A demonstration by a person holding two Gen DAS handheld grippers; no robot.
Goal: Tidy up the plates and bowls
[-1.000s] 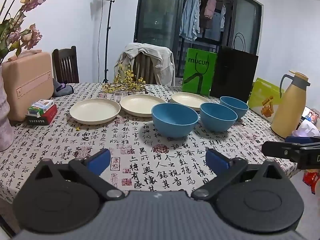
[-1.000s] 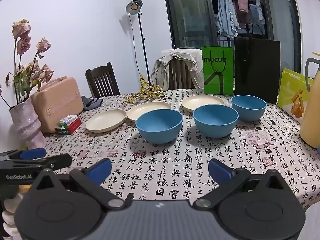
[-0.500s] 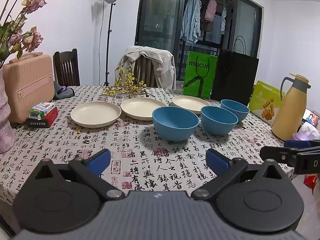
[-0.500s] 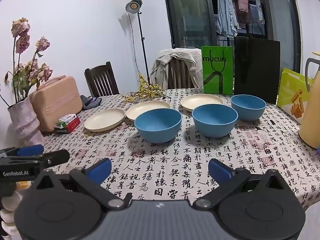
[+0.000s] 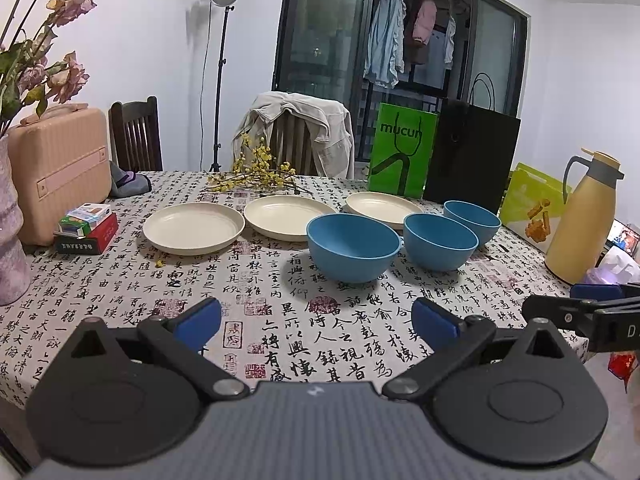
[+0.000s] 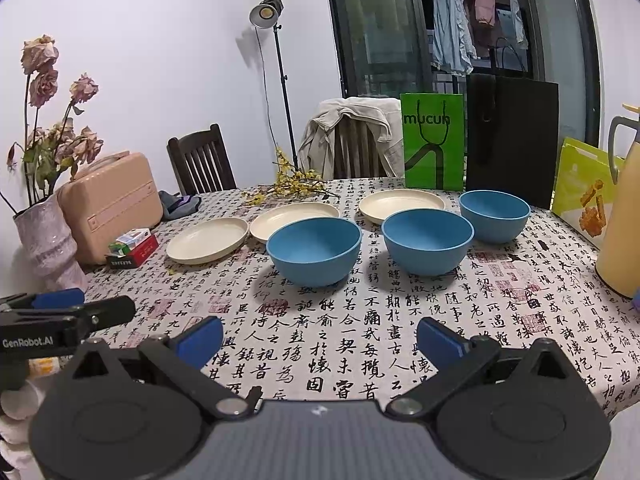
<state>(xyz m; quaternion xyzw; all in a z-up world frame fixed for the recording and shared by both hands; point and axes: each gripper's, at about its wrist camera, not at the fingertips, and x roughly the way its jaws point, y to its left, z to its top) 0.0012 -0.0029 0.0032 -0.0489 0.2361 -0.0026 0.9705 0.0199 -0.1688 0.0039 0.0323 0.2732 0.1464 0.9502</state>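
Nearest the cameras, both claws hang over the near edge of the tabletop (image 5: 280,320), short of all the dishes. The left claw (image 5: 316,318) is spread wide, released and empty, touching nothing; the right claw (image 6: 320,338) is likewise wide apart and holds nothing. Nothing appears stacked yet, so the task seems to be at its opening approach. Taking the nearest blue bowl (image 6: 314,250) as the landmark: the middle blue bowl (image 6: 427,240) stands just to its right, and the far blue bowl (image 6: 494,215) lies further right and back. Behind the landmark bowl sit three cream plates in a row: the left plate (image 6: 208,238) back-left, the middle plate (image 6: 294,220) directly behind, the right plate (image 6: 402,204) back-right. The likely next move is to carry one claw forward to a rim, probably the landmark bowl's, and close on its edge so it can be nested into a neighbour.
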